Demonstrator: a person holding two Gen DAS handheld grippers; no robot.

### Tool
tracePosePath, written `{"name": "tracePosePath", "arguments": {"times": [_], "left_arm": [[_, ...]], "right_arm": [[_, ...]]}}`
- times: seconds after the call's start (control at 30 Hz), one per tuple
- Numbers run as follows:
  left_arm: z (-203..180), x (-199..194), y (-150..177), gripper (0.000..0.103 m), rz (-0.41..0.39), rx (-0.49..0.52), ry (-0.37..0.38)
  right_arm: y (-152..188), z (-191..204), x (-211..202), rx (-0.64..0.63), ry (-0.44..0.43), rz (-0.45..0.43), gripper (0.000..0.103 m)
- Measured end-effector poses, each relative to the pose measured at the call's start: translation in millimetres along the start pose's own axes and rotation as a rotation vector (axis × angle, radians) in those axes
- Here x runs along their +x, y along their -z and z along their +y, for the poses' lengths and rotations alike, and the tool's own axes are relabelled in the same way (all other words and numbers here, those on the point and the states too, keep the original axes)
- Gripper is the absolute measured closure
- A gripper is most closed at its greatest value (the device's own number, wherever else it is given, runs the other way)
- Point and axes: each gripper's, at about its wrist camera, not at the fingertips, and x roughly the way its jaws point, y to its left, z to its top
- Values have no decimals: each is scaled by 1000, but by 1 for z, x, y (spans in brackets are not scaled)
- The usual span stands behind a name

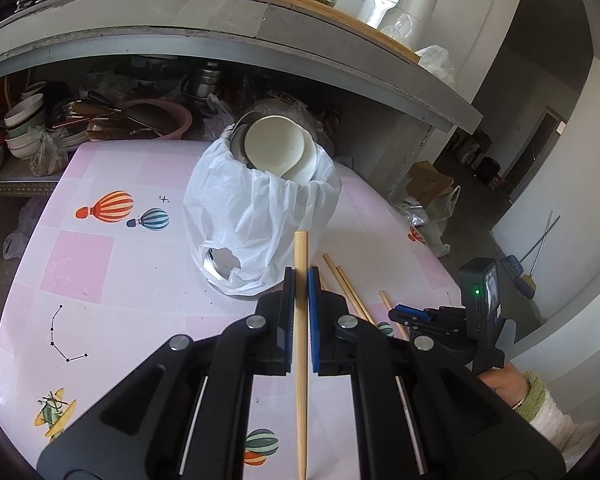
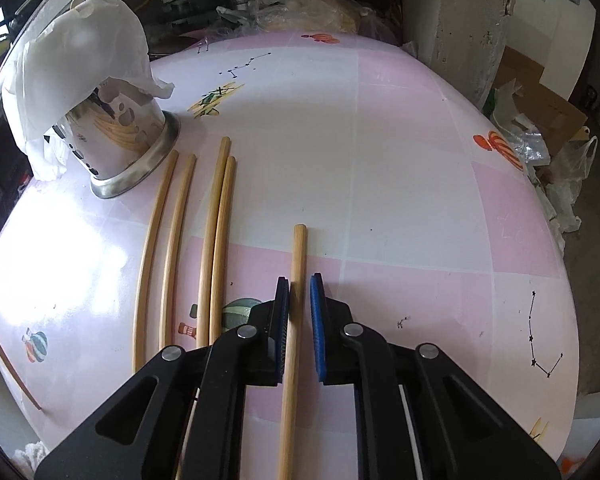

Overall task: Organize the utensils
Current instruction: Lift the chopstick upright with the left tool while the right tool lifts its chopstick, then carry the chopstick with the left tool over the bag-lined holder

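Looking along the left gripper (image 1: 301, 276), a single bamboo chopstick (image 1: 301, 320) is seen clamped between its black and blue pads, jaws drawn in narrow on it, with the blunt end sticking out past the fingertips toward a metal utensil holder (image 1: 220, 266) that is mostly wrapped in a white plastic bag (image 1: 260, 216). A white bowl (image 1: 274, 143) and some other dishes are stuffed into the top of that holder, which is stood on a pink table (image 1: 112, 320) printed with balloons and constellations. Off to the right in that view, the right gripper (image 1: 398, 314) is spotted low over the table, held by a hand (image 1: 504, 388) in a green fuzzy sleeve (image 1: 540, 398). From the right wrist view, another chopstick (image 2: 294, 320) is seen between the pads of the right gripper (image 2: 300, 280), jaws pulled in narrow around it; the left pad is touching it while a sliver of gap is seen on the blue side, so it's counted as gripped, pretty much. Four more chopsticks (image 2: 216, 240) are laid out on the table just left of it, roughly parallel in two pairs, their far ends near the base of the holder (image 2: 128, 148). A cluttered shelf (image 1: 100, 120) of bowls and pots is seen behind the table.
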Motion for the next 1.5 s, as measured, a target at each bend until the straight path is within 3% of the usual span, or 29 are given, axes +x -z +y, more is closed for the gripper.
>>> {"name": "tracePosePath", "arguments": {"times": [0.3,0.9,1.23,1.5], "left_arm": [[-3,-4,-1,97,-15,14,-11],[-10,-26,-8,97,-74,29,-19],[-15,-41,-17,97,-115,36,-4],[-26,-66,-42,97,-188,53,52]], "right_arm": [[4,-9,-23,68,-57,-53,96],[1,-34,-151,150,-165,-345,96],[-13,-24,-179,144,-273,-416,96],[-21,-14,-188,127,-307,-444,96]]}}
